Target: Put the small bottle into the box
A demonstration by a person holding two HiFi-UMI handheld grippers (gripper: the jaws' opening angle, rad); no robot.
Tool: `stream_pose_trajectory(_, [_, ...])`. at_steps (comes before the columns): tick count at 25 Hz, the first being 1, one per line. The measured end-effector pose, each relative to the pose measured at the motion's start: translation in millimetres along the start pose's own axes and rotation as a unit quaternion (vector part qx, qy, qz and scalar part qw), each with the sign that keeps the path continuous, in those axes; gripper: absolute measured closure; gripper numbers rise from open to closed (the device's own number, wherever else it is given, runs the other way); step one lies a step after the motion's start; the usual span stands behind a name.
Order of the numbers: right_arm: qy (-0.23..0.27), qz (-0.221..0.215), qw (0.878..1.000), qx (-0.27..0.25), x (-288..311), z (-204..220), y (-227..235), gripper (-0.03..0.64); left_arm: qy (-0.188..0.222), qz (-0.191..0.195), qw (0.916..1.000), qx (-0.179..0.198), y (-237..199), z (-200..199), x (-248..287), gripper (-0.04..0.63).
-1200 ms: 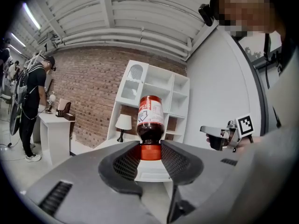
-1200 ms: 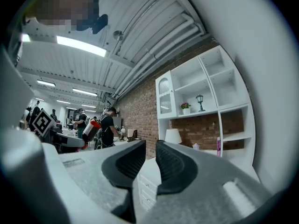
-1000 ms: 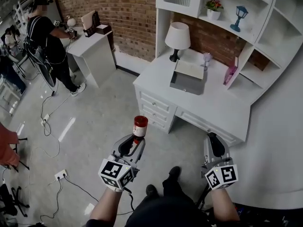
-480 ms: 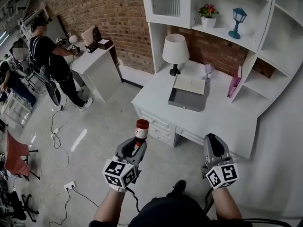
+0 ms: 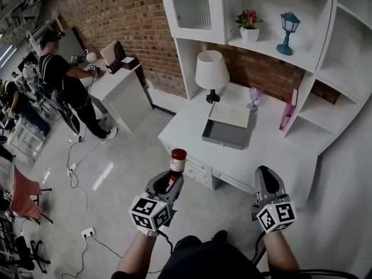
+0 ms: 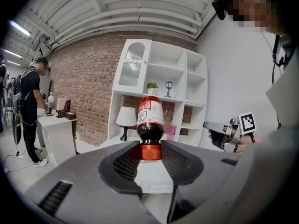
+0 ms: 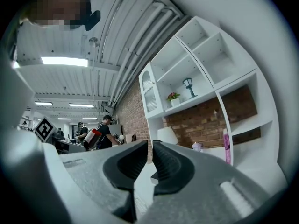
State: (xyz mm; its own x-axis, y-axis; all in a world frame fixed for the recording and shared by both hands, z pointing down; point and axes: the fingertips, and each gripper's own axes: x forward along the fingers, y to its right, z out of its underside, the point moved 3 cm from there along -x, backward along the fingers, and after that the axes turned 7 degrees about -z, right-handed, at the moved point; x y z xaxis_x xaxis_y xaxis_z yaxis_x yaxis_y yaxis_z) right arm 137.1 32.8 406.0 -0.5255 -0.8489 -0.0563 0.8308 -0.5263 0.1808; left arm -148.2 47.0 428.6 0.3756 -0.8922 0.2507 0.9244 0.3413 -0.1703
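Left gripper view shows left gripper point(image 6: 150, 149) clamping small bottle point(image 6: 150, 118) by cap

Left claw point(image 5: 172, 178): carried on left forearm point(image 5: 135, 251), reaching forward and low; jaws clamped on the cap of the small bottle point(image 5: 177, 159).
Right claw point(image 5: 264, 172): on right forearm point(image 5: 278, 253), forward alongside, well apart from the left; jaws together, empty.

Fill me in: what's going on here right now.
A person holds a two-jaw gripper in each hand. The left gripper is clamped on the red cap of a small bottle and holds it in the air, short of the white desk. The grey box sits open on that desk; the bottle isn't in it yet. The right gripper is shut and empty.
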Motion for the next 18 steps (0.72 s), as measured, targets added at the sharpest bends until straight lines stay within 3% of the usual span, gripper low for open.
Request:
stream_pose_trajectory(9, [-0.012,0.026,1.0,0.011,15,12,32,0.589,-0.024,0.01,0.9996,0.006,-10,1,51,0.459])
stream_pose_trajectory(18, [-0.025,0.087,0.996,-0.011,59,11,74,0.595,-0.043,0.054,0.9976,0.009,-45,0,160,0.459])
